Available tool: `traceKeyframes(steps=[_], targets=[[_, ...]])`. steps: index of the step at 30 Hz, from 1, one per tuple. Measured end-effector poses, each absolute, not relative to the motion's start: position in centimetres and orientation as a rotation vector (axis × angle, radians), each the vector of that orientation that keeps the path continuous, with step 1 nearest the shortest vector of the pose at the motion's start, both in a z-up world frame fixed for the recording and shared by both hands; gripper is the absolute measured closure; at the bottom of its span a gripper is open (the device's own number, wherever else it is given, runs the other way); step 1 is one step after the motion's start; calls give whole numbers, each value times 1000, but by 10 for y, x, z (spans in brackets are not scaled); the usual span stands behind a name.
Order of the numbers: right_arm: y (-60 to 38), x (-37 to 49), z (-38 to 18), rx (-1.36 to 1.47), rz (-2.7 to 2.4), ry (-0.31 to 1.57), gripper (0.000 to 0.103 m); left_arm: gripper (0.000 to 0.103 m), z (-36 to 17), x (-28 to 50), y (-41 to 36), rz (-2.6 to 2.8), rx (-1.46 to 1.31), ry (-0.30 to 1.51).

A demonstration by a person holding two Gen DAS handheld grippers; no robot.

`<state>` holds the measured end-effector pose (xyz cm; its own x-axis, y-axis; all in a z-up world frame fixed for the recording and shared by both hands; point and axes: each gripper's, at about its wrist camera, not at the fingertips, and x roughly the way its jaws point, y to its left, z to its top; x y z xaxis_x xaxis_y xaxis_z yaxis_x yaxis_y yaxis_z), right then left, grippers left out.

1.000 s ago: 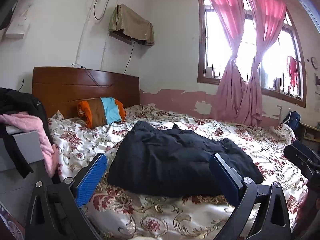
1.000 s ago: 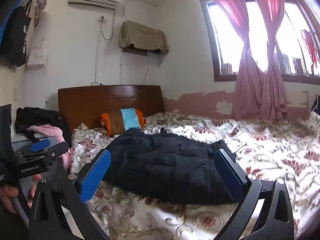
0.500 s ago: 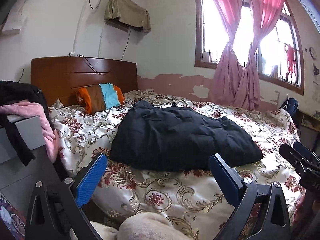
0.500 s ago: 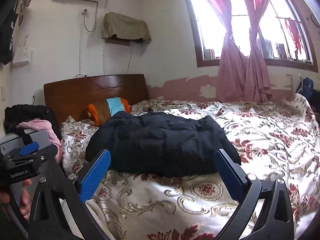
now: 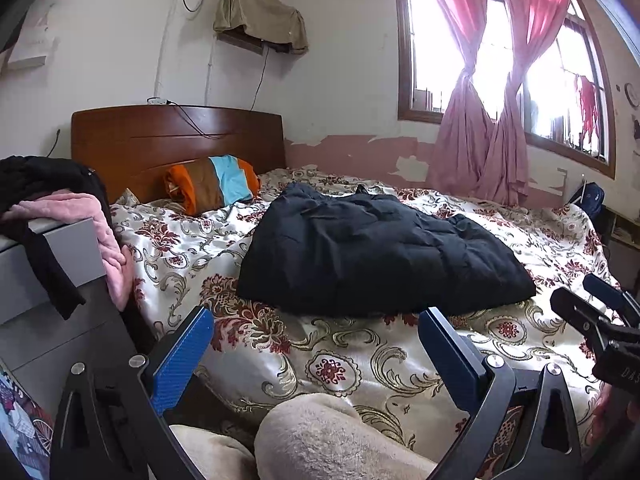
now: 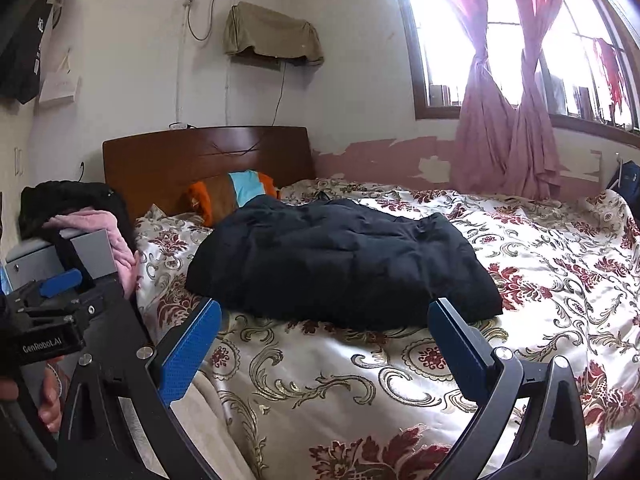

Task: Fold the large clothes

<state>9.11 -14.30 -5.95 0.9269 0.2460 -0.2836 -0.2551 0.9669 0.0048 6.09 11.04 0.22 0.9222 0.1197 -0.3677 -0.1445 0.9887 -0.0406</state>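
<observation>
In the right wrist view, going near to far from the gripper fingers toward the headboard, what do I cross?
Floral bedspread → folded black jacket → orange, brown and blue striped pillow → wooden headboard.

Both wrist views low beside the bed (image 5: 360, 360), facing headboard (image 6: 208, 156), seemingly side by side

The black jacket (image 5: 372, 256) covers the bedspread (image 5: 332, 364) beneath it, and how it is folded under cannot be told. In the right wrist view it hides part of the striped pillow (image 6: 236, 194) behind it. The window (image 5: 496, 52) above the jacket is blown out white.
</observation>
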Motion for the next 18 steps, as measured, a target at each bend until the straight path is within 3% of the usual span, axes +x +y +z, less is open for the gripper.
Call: traceKeyframes(steps=[18], targets=[[-138,89,-62,-17,252,301,2,0,3,60,107,132,-65,371]])
